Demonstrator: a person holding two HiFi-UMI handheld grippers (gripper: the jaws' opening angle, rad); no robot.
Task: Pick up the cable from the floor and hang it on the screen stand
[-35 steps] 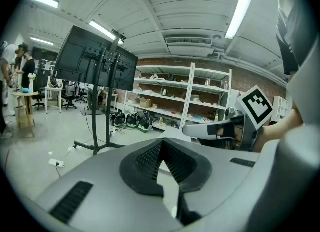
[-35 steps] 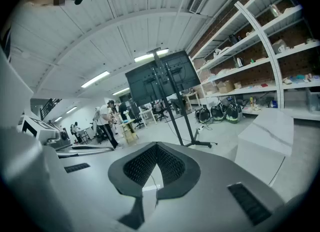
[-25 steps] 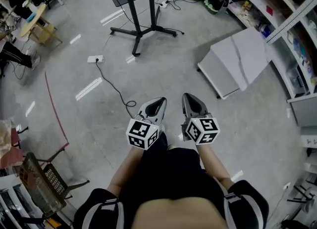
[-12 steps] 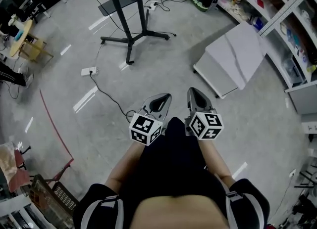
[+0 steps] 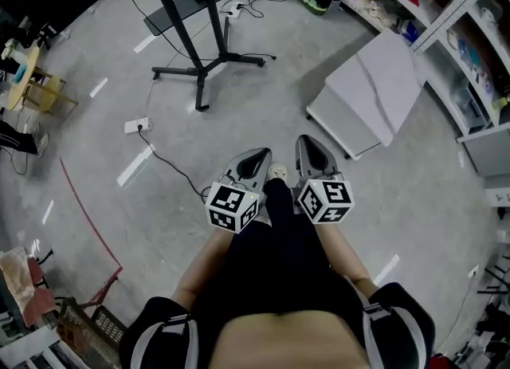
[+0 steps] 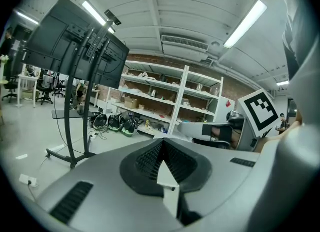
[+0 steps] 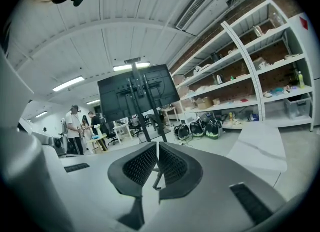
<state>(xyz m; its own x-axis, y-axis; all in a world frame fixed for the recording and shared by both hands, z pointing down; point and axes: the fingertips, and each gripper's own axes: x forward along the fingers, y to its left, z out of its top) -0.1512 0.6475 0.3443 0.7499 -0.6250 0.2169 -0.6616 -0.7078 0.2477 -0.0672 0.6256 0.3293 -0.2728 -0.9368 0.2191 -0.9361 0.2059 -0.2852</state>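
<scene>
**Grey concrete floor, black cable low to the left of two clenched hand-held grippers**

Grey concrete floor (image 5: 422,208) fills the head view, seen from steeply above. A black screen stand (image 5: 197,72) rises well ahead of both tools and a little to their left, its legs splayed on the floor. A white panel (image 5: 374,88) lies ahead of the right tool, off to its right.

The left hand-held gripper (image 5: 256,157) and the right hand-held gripper (image 5: 309,146) are carried side by side in front of the person's body. Each one's own camera shows its jaws pressed together with nothing between them.

The cable (image 5: 171,166), thin and black, lies on the floor. It snakes from just beside and below the left tool away to that tool's left and forward, ending at a small white power strip (image 5: 137,126). It is apart from both tools, and neither tool's own camera shows it.

The step in hand looks like the reach for the cable. To do it well:
- Open the left jaws first.
- Dip that tool down and to its left.
- Close on the near, loose end rather than by the strip, so there is slack to carry to the stand.
</scene>
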